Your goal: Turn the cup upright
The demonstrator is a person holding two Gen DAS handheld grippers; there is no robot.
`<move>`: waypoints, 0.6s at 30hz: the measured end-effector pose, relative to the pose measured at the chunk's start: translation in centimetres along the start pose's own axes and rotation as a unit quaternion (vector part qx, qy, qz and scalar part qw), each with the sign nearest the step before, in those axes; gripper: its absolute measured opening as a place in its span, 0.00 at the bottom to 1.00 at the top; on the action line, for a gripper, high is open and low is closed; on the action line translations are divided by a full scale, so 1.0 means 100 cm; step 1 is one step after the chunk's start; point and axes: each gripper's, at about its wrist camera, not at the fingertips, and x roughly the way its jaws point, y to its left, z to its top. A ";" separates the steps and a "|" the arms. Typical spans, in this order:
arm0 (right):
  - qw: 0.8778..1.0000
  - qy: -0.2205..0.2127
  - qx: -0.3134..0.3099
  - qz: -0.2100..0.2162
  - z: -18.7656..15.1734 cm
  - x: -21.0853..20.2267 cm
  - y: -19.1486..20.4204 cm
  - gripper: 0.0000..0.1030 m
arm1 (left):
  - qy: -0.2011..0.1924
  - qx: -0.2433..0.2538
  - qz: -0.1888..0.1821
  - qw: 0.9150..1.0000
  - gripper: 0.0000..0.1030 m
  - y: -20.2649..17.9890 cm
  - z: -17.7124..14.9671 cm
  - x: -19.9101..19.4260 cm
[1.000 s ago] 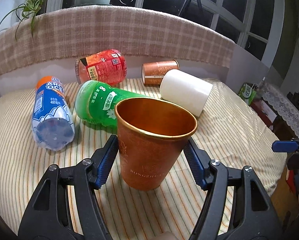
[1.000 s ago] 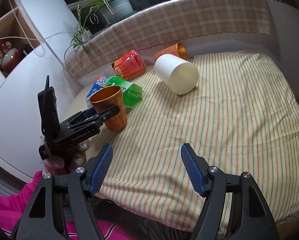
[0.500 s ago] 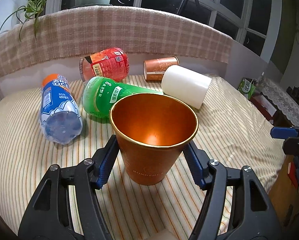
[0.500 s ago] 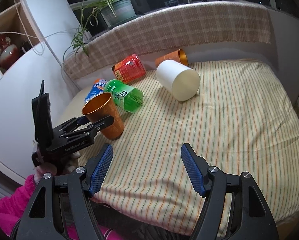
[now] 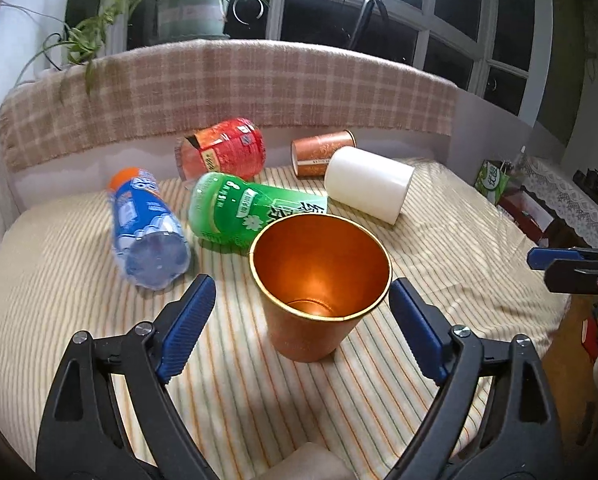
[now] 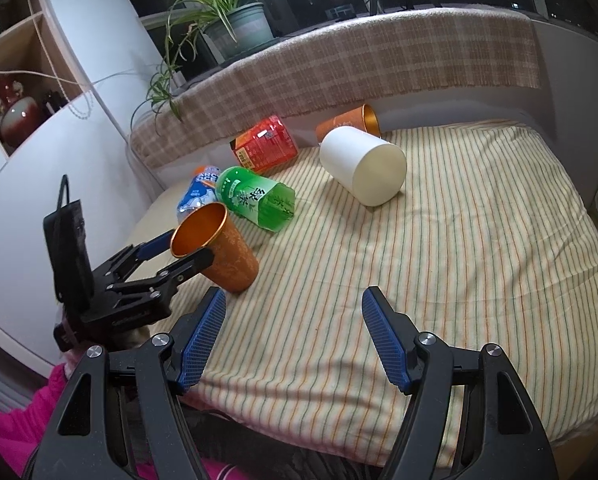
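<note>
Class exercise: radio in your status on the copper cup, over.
Left gripper open, jaws clear of copper cup. Cup upright on striped cloth. Right gripper open, empty. Green bottle lies just behind.

left gripper [image 5: 299,312]: black plastic arms with triangular cut-outs, silver screws at the joints
left fingers [image 5: 187,326]: blue ribbed pads
right gripper [image 6: 293,338]: same black frame, silver screws
right fingers [image 6: 201,340]: blue pads with fine grid texture
sleeve [image 6: 17,412]: bright pink fabric, near left
</note>
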 end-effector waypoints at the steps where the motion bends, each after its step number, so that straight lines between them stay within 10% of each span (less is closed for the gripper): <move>1: 1.000 -0.004 0.002 0.001 -0.001 -0.001 0.001 0.68 | -0.003 -0.003 0.003 1.000 0.88 0.001 -0.001 -0.005; 18: 0.995 -0.083 -0.021 -0.060 0.005 -0.016 0.015 0.76 | -0.069 -0.053 0.100 0.991 1.00 0.004 0.010 -0.106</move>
